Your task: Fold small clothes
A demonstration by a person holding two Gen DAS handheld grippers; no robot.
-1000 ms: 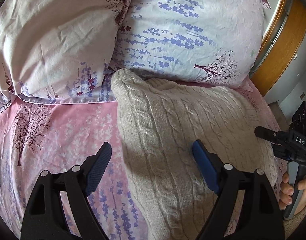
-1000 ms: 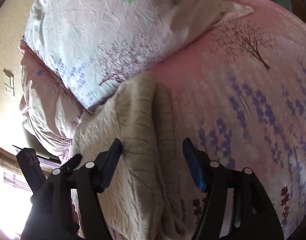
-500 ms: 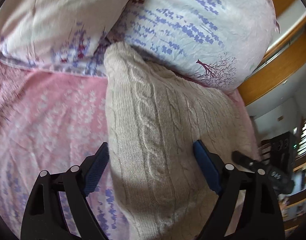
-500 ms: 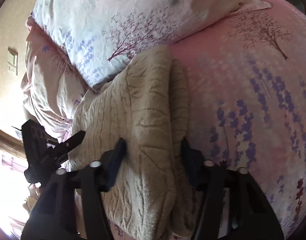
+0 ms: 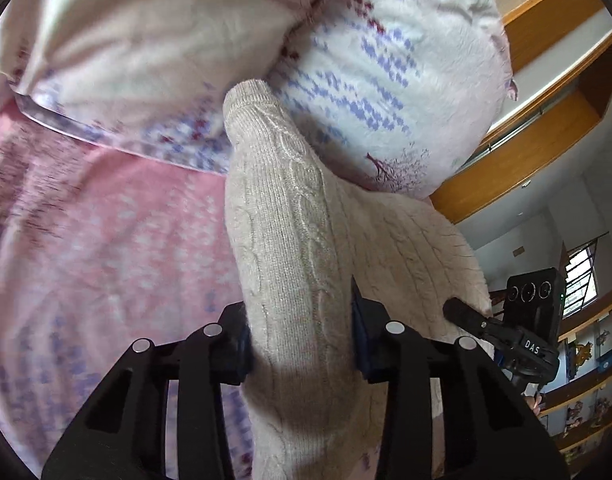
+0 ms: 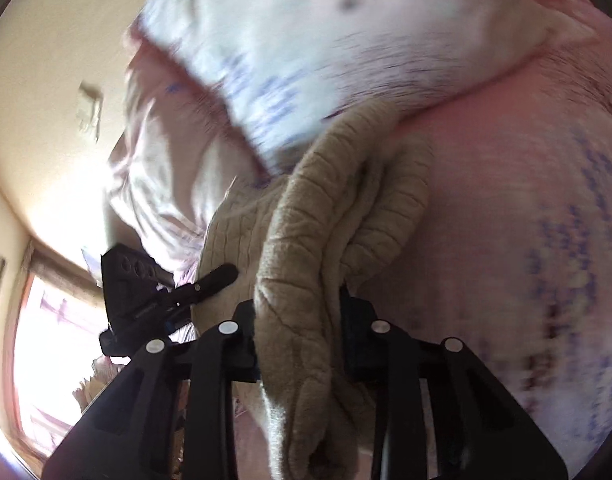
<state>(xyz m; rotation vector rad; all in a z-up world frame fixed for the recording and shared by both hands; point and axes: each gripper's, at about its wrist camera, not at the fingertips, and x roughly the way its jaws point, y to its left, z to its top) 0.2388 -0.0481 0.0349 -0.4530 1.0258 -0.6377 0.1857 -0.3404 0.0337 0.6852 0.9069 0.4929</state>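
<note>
Left wrist: left claw (image 5: 302, 340) clamps beige knit sweater (image 5: 290, 240); right claw (image 6: 300, 334) clamps bunched sweater fold over pink bedsheet (image 6: 505, 220).

A home bedroom: floral pillows (image 5: 385, 72) on a pink bedsheet (image 5: 106, 248).

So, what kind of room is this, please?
Most likely a bedroom: the cable-knit sweater lies on a pink floral bedsheet, against two floral pillows, with a wooden headboard behind them.

The sweater (image 5: 290, 240) is fuzzy beige cable-knit wool, the bedsheet (image 5: 106, 240) smooth printed cloth, the tongs (image 5: 302, 344) matt black plastic.
</note>
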